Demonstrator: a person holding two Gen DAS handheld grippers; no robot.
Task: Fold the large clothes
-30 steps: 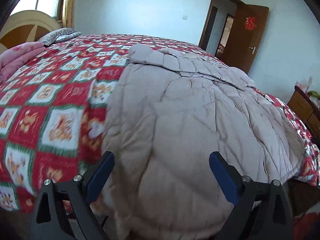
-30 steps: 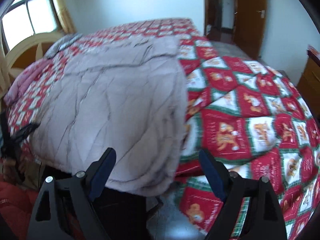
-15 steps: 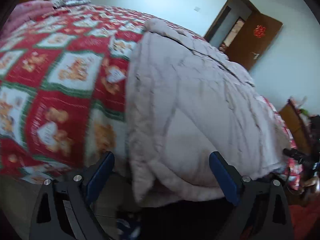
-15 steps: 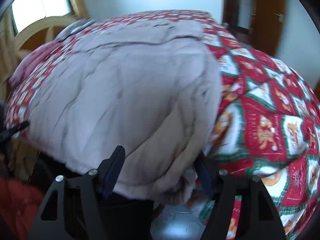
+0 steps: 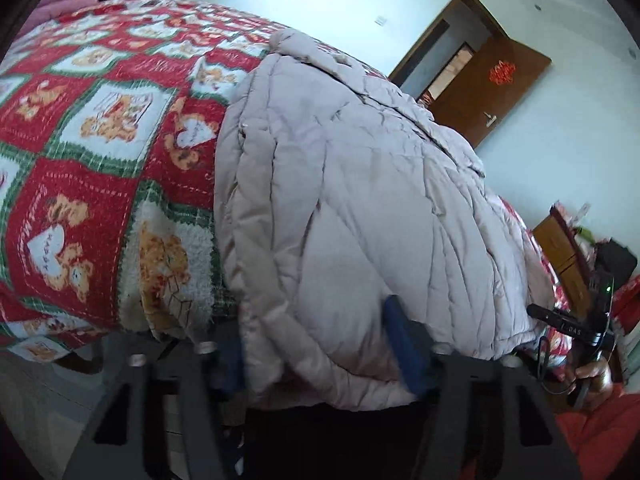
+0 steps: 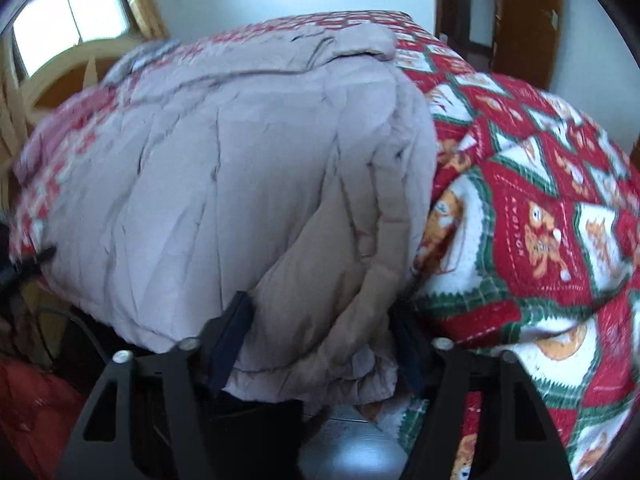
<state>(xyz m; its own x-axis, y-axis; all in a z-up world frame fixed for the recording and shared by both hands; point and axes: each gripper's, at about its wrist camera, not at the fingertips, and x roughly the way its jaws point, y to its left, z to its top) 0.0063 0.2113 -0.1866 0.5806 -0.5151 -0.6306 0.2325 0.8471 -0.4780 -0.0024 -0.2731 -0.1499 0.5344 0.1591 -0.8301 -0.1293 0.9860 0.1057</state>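
Closing my left gripper (image 5: 320, 354) on the near hem of the padded beige coat (image 5: 360, 200), which lies spread across the red patchwork bedspread (image 5: 80, 168), hem overhanging the bed's edge. My right gripper (image 6: 320, 344) is closing on the hem's other corner; fabric bunches between both sets of pads.
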